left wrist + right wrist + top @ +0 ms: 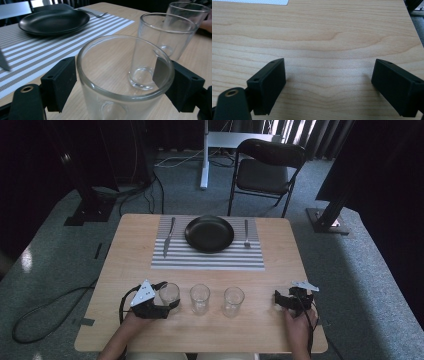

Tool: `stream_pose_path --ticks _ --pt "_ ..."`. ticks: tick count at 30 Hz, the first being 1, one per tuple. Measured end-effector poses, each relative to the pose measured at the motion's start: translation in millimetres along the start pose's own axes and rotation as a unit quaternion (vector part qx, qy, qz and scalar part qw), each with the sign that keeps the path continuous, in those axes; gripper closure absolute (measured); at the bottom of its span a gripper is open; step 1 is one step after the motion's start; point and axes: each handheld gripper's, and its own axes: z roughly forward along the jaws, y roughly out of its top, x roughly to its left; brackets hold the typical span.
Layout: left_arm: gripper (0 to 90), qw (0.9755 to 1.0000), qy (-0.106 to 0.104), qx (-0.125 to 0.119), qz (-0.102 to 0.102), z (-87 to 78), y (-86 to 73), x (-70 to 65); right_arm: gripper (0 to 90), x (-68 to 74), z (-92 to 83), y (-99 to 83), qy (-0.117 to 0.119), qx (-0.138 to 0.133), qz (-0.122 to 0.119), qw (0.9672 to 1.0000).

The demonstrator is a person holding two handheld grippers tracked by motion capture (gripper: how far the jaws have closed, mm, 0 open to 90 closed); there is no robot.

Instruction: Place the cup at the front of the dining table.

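High view showed three clear glasses in a row along the near side of the wooden table (pixel 125 270). The left gripper (pixel 113 81) stood with the leftmost glass (pixel 125 82) between its jaws — whether they pressed it I could not tell. The right gripper (pixel 329 82) rested on bare wood, jaws wide apart. Farther off, a black plate (pixel 209 233) sat on a striped placemat (pixel 207 257).

High view looks forward and down from above the person's side, whole surface (pixel 150 250) in frame. Left claw view sits low and close at the near-left glass (pixel 120 82), facing across to the plate (pixel 53 21), also seen from above. Right claw view looks steeply down, close on bare wood.
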Motion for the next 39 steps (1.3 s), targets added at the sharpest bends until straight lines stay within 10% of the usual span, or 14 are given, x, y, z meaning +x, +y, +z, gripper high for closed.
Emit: stream_pose_path --ticks 39 --pt "29.8 0.9989 0.043 0.020 0.002 0.6 7.6 -3.8 11.6 0.0 0.0 0.0 0.000 0.000 0.000 1.0000"
